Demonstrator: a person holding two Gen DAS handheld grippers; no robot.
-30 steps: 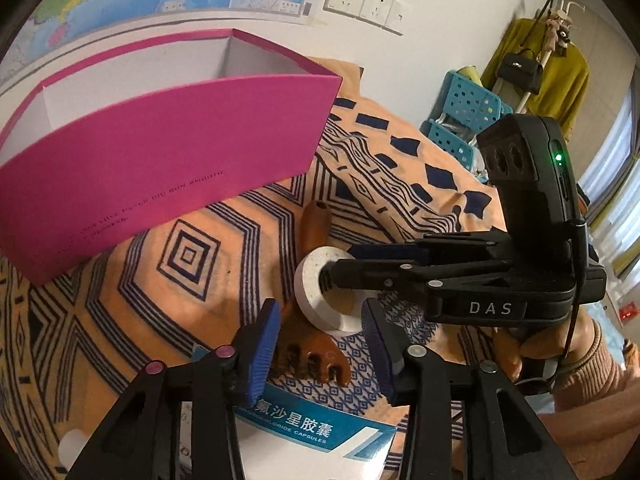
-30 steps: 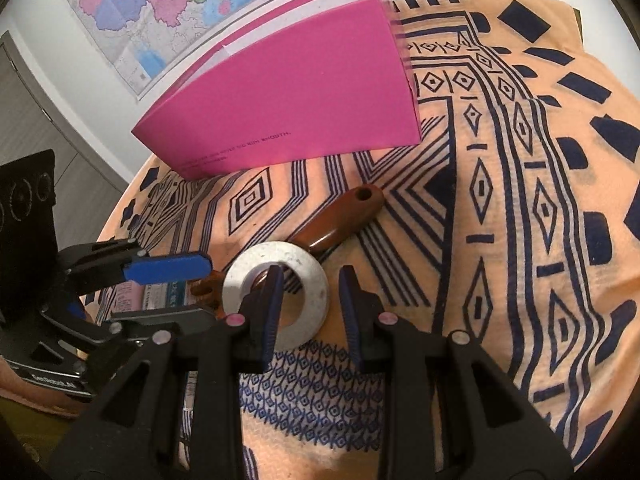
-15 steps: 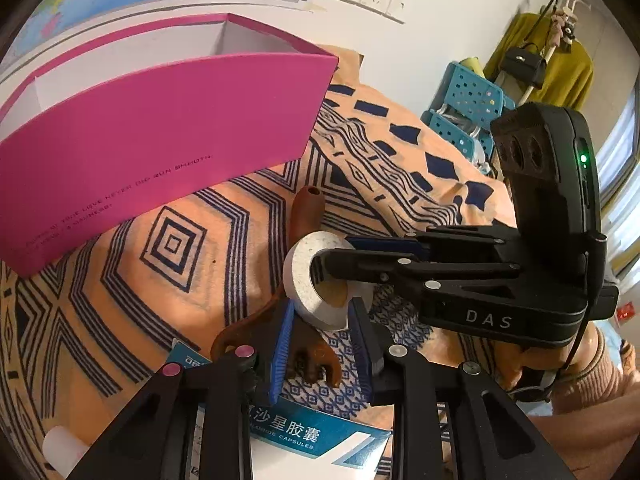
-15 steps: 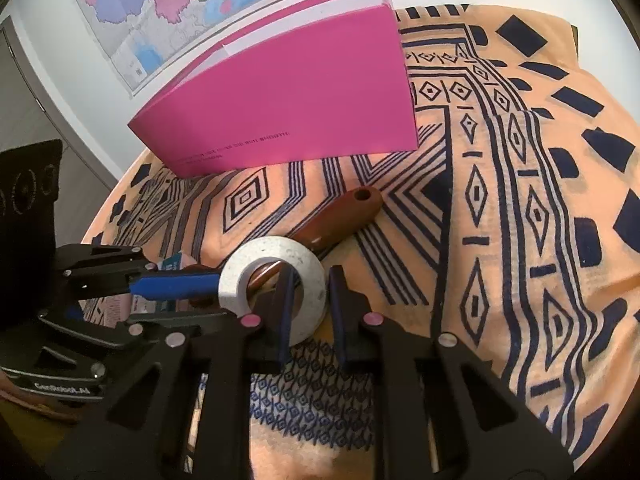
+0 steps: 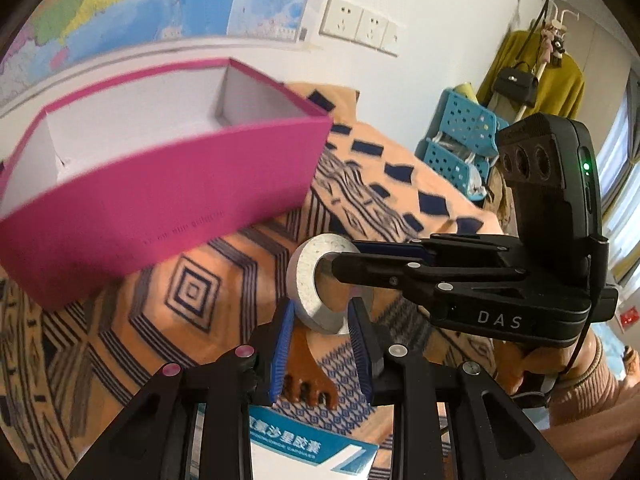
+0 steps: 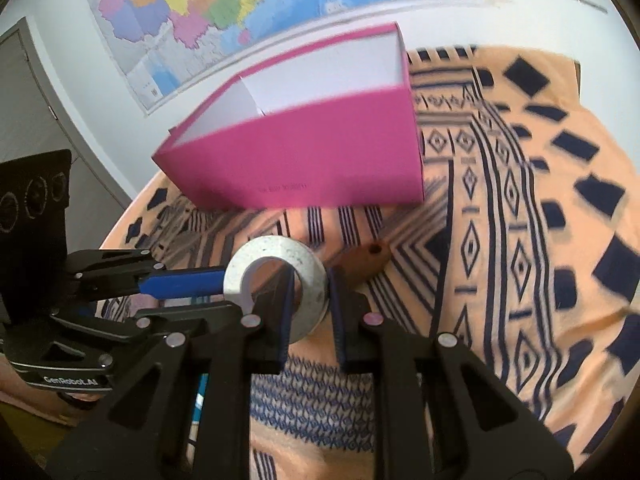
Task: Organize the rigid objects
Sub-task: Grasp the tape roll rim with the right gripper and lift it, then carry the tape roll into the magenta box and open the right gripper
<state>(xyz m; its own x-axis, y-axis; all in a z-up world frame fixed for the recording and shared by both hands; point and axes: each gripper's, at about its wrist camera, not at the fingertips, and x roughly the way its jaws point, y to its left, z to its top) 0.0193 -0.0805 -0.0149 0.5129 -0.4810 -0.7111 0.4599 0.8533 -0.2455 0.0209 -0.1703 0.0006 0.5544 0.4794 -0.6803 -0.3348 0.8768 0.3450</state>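
Both your grippers, left (image 5: pixel 320 356) and right (image 6: pixel 308 312), clamp ribbed blue fingers (image 6: pixel 182 283) on the speckled grey ring (image 6: pixel 276 284) before the matte pink box (image 6: pixel 320 160).

The box (image 5: pixel 160 184) is magenta outside and white inside. Under it, the cloth (image 6: pixel 520 240) is peach-orange with navy diamonds, stripes and zigzags. The ring (image 6: pixel 308 276) is speckled grey-white, the scratcher (image 5: pixel 308 364) glossy reddish-brown. Both hand-held grippers are black with blue pads (image 6: pixel 180 283). Behind the box hangs a pastel multicoloured map (image 6: pixel 200 12).
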